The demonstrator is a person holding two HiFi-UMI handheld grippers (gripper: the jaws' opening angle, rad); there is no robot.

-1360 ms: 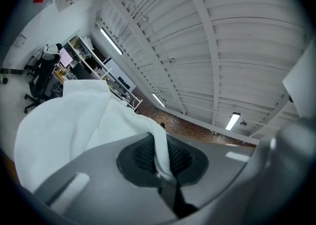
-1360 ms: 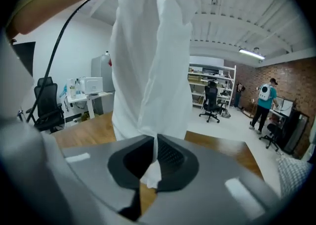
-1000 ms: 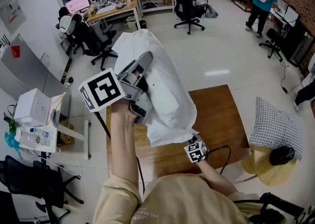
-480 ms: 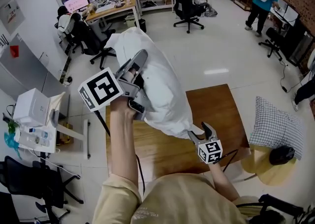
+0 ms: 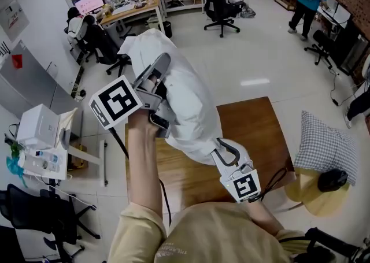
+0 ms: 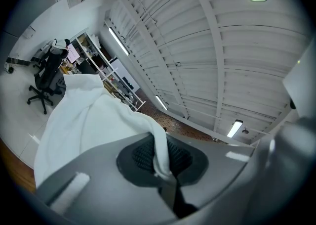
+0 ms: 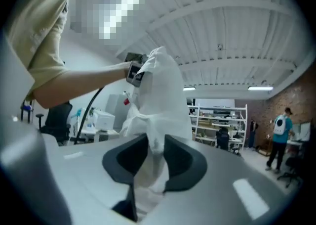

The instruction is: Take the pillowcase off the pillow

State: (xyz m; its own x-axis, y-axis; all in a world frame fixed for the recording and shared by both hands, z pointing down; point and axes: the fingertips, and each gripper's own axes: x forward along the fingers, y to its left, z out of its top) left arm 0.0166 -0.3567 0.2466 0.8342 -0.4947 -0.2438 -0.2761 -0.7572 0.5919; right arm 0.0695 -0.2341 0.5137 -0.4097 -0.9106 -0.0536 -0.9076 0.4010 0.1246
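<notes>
My left claw [image 5: 162,64] is raised high and clamped fully together on a thin fold of the white pillowcase [image 5: 185,100]. That lets the bundle hang full length, its lower end over the wooden table [image 5: 260,134]. I judge that the pillow's own weight then helps it slide down and out.

My right claw [image 5: 226,151] comes in from below, pointing up, and its jaws are closing on the bunched white cloth at the bottom end. The cloth fills the gap and touches both pads. I cannot tell whether the pillow inside is caught too, or only its cover. Gripping low gives me something to pull against the raised hand.

A checked cushion [image 5: 324,149] lies well apart on my right.

I can read no brand or writing anywhere; my claws carry only black-and-white square patterns.
</notes>
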